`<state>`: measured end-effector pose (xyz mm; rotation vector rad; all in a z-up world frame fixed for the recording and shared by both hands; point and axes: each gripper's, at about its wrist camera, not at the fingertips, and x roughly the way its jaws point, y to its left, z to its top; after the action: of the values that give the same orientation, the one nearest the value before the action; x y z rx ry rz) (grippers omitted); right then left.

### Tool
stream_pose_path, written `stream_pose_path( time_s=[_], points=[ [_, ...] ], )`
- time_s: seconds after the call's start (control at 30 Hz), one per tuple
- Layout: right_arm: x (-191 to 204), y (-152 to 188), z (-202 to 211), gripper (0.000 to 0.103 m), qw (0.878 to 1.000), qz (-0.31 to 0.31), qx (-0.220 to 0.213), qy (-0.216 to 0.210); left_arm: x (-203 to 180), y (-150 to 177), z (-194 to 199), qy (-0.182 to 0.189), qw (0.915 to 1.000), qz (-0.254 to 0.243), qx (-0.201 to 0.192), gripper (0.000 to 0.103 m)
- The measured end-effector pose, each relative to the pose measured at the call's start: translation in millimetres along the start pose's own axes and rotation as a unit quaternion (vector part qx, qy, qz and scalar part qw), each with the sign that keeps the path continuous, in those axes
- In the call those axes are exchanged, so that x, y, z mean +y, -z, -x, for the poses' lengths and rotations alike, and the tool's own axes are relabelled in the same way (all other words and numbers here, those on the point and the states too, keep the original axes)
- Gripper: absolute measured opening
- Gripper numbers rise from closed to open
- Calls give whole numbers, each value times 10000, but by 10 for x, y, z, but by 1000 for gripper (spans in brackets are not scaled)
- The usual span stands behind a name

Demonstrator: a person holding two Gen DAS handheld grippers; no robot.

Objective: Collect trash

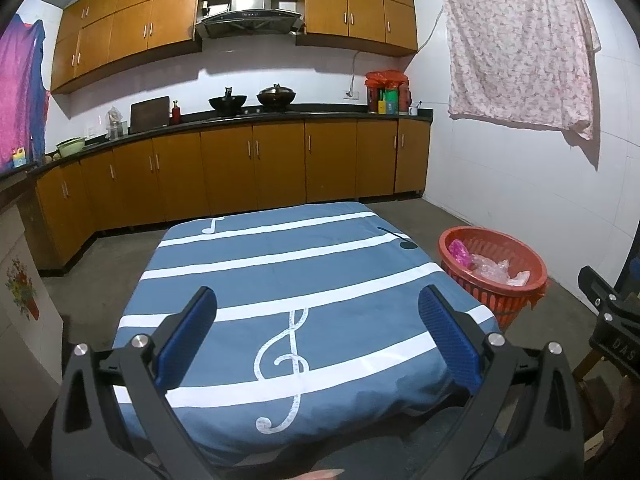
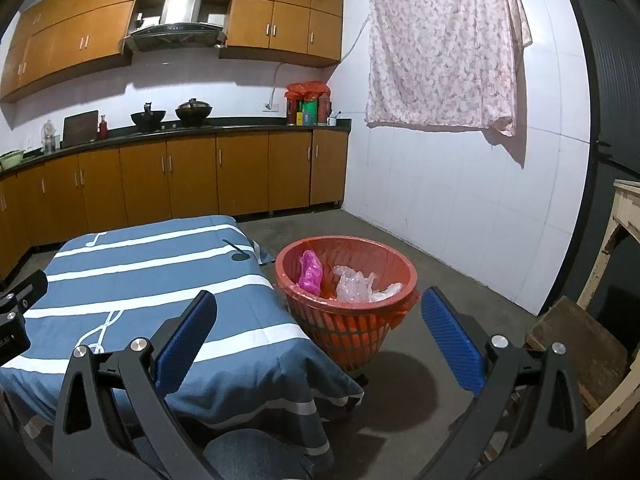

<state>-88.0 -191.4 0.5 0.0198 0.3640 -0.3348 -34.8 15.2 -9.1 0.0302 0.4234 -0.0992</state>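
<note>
Left gripper [image 1: 318,322]: jaws spread wide, empty, above the table [image 1: 280,264] draped in a blue cloth with white stripes and music notes. Right gripper [image 2: 320,324]: jaws wide, empty, at the table's right edge. Red basket [image 2: 400,256]: on the floor just beside the table, holding a pink wrapper [image 2: 310,272] and crumpled clear plastic [image 2: 356,284]. Beyond: wooden cabinets [image 1: 256,164], two woks [image 1: 276,96] on the counter.

Left gripper [image 1: 318,332], right gripper [image 2: 320,332]: black angular frames, silver round screws near the bottom corners, ribbed blue pads on the fingers [image 1: 188,336]. Blue jeans [image 2: 248,456] at bottom centre.
</note>
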Motion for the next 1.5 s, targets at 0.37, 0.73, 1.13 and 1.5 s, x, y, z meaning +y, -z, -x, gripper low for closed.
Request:
stream_pose_path(
  time_s=[0.37, 0.73, 1.13, 1.5],
  points=[
    [-17, 2, -52, 101, 9999, -28, 102, -10, -32, 17, -14, 17, 10000, -16, 49, 99],
    [-27, 14, -72, 101, 9999, -47, 133, -5, -23, 19, -16, 26, 10000, -12, 56, 99],
    [-39, 33, -79, 101, 9999, -64, 138, 1, -26, 16, -14, 23, 10000, -11, 60, 99],
    [-39, 34, -81, 101, 9999, -61, 151, -2, -24, 11, -12, 21, 10000, -10, 64, 99]
  ],
)
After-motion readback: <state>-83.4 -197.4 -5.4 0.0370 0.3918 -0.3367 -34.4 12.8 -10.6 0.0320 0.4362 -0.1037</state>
